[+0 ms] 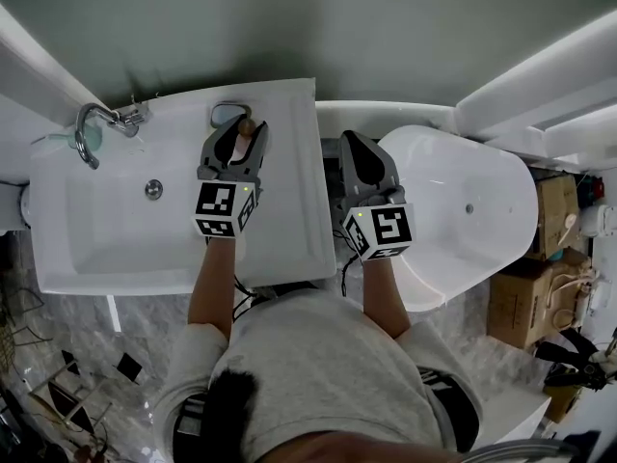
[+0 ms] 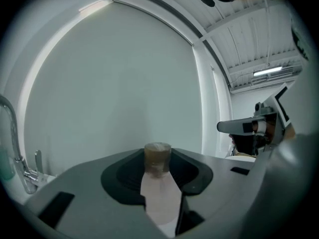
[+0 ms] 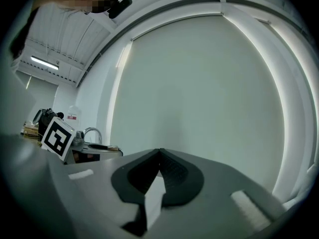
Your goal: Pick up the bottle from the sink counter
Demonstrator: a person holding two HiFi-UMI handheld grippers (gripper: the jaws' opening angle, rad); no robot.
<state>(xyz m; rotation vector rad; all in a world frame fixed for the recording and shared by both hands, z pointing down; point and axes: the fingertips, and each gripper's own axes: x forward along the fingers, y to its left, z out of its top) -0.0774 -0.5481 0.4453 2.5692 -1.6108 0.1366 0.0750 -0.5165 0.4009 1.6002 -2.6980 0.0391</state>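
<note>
A small bottle (image 1: 245, 135) with a pale pink body and a brown cap stands upright between the jaws of my left gripper (image 1: 238, 131), above the back right part of the white sink counter (image 1: 289, 210). In the left gripper view the bottle (image 2: 158, 183) fills the gap between the dark pads, cap (image 2: 157, 156) on top, and the left gripper (image 2: 157, 159) is shut on it. My right gripper (image 1: 349, 139) hovers right of the counter's edge. Its jaws meet at the tip with nothing between them, as the right gripper (image 3: 160, 151) shows in its own view.
A chrome faucet (image 1: 96, 123) stands at the sink's back left, the drain (image 1: 153, 189) in the basin. A round rim (image 1: 228, 113) lies on the counter just behind the bottle. A white tub (image 1: 463, 210) sits to the right, cardboard boxes (image 1: 540, 287) beyond it.
</note>
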